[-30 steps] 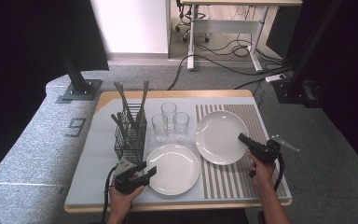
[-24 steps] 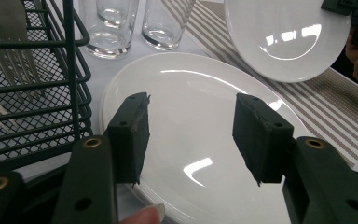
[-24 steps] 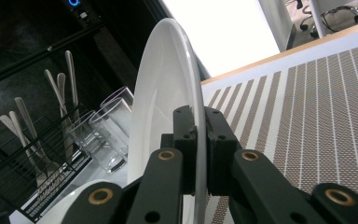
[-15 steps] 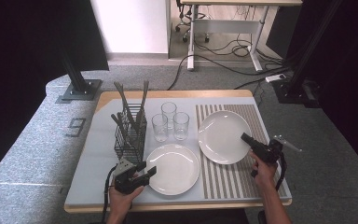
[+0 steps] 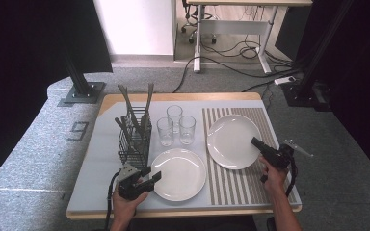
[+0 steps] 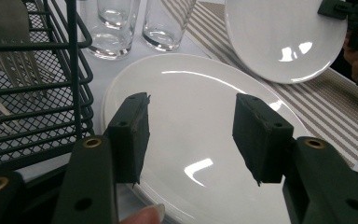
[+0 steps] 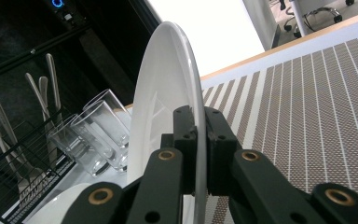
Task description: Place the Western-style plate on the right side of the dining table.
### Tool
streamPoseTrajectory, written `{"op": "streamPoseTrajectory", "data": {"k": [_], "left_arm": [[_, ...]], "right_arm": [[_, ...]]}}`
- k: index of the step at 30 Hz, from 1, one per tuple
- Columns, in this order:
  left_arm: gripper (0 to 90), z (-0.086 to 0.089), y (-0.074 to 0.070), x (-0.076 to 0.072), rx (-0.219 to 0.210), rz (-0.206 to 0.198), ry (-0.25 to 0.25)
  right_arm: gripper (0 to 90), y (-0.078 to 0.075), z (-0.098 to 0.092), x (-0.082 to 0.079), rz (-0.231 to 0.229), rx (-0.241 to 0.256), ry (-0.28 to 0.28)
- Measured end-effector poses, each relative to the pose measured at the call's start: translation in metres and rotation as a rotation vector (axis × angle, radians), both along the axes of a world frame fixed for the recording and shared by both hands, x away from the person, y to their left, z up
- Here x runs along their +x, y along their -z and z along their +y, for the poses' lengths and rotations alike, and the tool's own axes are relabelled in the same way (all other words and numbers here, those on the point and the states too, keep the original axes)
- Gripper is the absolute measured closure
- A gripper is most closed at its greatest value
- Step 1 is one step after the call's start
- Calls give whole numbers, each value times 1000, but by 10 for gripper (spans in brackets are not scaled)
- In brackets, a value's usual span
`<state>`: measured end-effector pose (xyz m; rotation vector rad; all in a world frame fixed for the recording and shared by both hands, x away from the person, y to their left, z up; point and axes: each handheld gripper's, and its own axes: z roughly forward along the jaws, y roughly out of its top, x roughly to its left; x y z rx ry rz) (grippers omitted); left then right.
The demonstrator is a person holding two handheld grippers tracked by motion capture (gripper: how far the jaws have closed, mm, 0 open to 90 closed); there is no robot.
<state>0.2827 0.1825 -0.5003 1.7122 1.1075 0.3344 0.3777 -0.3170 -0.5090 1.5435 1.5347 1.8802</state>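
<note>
My right gripper [image 5: 256, 143] is shut on the rim of a white plate [image 5: 232, 139], held just above the striped mat [image 5: 250, 185]. In the right gripper view that plate [image 7: 165, 93] stands on edge between the jaws of my right gripper [image 7: 198, 135]. A second white plate [image 5: 179, 174] lies flat on the table in front of three glasses [image 5: 175, 125]. My left gripper [image 5: 154, 177] is open at this plate's left rim; in the left gripper view the open left gripper [image 6: 191, 135] frames that plate [image 6: 200, 135].
A black wire cutlery basket [image 5: 134, 144] with several forks stands left of the glasses, close to my left gripper. The striped mat [image 6: 326, 102] covers the table's right part. The table's wooden front edge [image 5: 183, 211] is just below both hands.
The right gripper has carried its plate slightly right and toward the front of the striped mat. The left gripper has stayed at the near plate's rim.
</note>
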Motion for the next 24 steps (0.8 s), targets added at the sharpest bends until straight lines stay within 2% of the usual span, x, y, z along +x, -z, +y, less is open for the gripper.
{"op": "streamPoseTrajectory", "data": {"k": [24], "left_arm": [[462, 0, 0, 0, 0, -1, 0]], "right_arm": [[856, 2, -4, 1, 9, -14, 32]]}}
